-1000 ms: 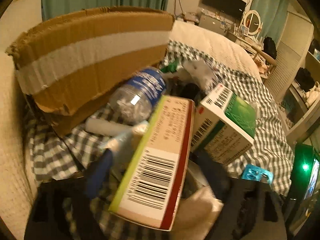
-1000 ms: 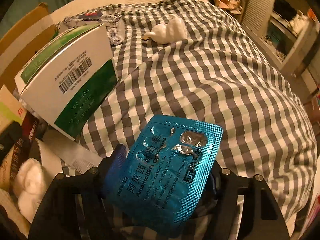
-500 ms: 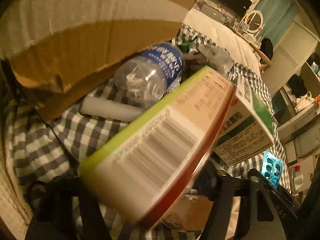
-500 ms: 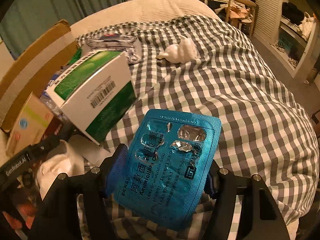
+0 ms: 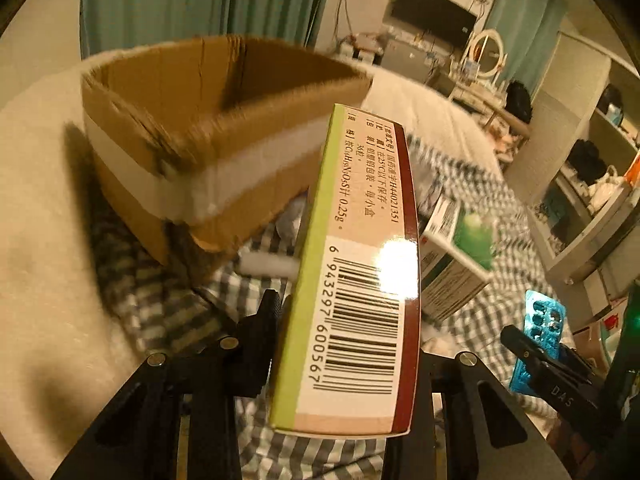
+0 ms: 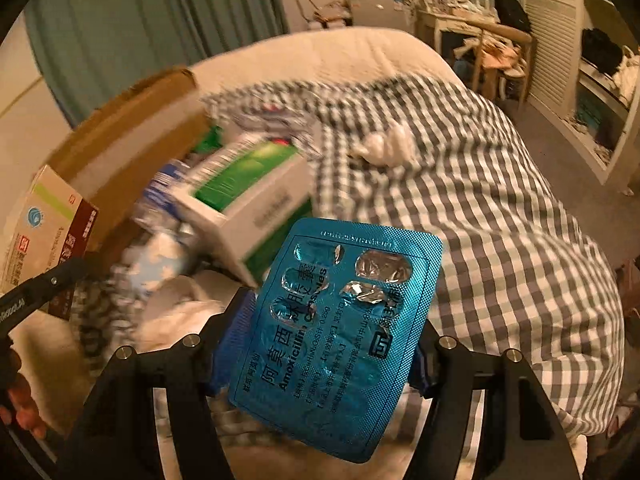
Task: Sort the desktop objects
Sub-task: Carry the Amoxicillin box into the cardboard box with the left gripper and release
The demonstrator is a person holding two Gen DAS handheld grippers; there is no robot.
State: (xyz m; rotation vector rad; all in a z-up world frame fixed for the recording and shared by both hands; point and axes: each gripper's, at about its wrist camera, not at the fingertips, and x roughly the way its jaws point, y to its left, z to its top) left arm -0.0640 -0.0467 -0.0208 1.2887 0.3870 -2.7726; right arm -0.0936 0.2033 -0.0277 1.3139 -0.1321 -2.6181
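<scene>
From the left wrist, the left gripper [image 5: 352, 344] is clamped on a medicine carton [image 5: 360, 280], which stands on edge between the jaws, barcode side up, its far end reaching toward the open cardboard box [image 5: 208, 132] at the head of the bed [image 5: 48, 240]. A second ago it lay tilted low among the clutter; now it is lifted level with the box rim. From the right wrist, the right gripper [image 6: 320, 356] pinches a blue blister pack [image 6: 340, 328] by its lower part, foil facing the camera, above the checked blanket [image 6: 500, 220]. It has risen too; the green-and-white box [image 6: 248, 188] sits farther off.
</scene>
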